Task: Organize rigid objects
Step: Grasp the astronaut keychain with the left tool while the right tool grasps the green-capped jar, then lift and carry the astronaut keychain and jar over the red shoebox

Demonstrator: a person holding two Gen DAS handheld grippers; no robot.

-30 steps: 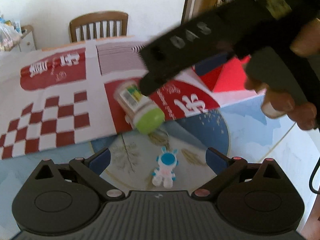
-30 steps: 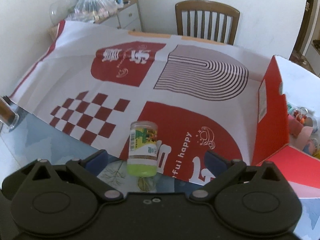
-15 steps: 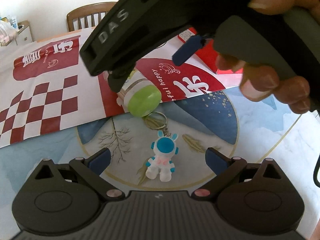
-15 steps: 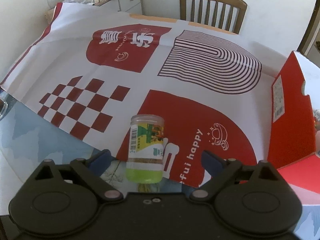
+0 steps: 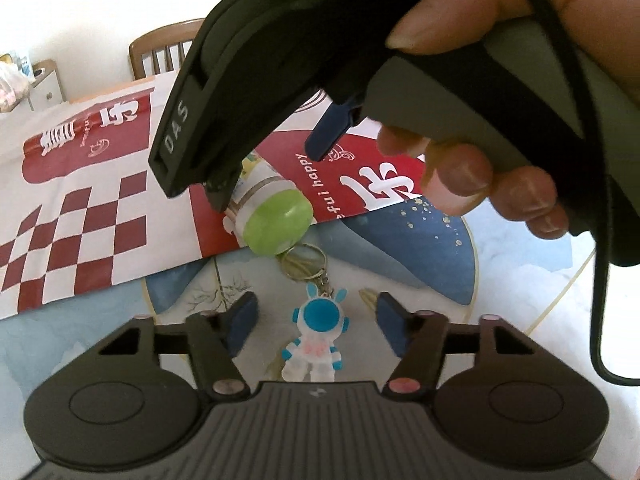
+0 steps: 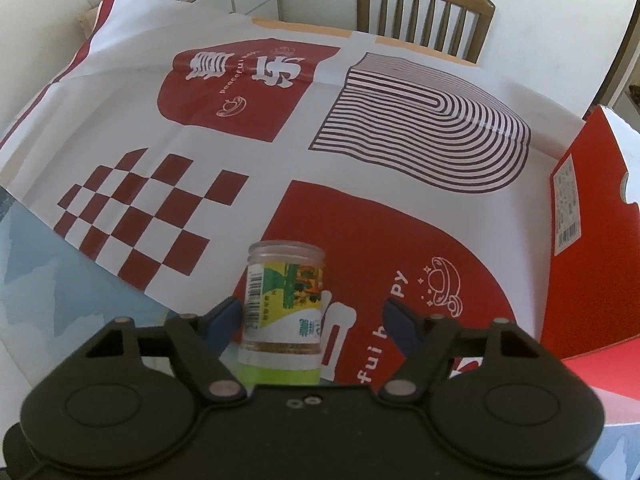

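A small blue-and-white astronaut keychain (image 5: 316,336) lies on the table, its metal ring (image 5: 304,260) pointing away from me. My left gripper (image 5: 318,326) straddles it; its jaws are closing, with a gap on each side. A clear jar (image 6: 286,300) with a green lid (image 5: 276,220) lies on its side at the mat's edge, lid towards me. My right gripper (image 6: 311,316) is down around the jar and closing. Its left finger (image 6: 224,320) sits at the jar's side and its right finger (image 6: 400,324) stands apart.
A red-and-white patterned mat (image 6: 200,152) covers most of the table. An open red box (image 6: 580,240) stands at the right. A wooden chair (image 6: 424,4) is at the far side. A person's hand (image 5: 480,176) holds the right gripper, which fills the upper left wrist view.
Both pairs of jaws have narrowed. The right gripper has come down and forward over the jar. The left gripper has sunk towards the keychain, which now lies between its fingers.
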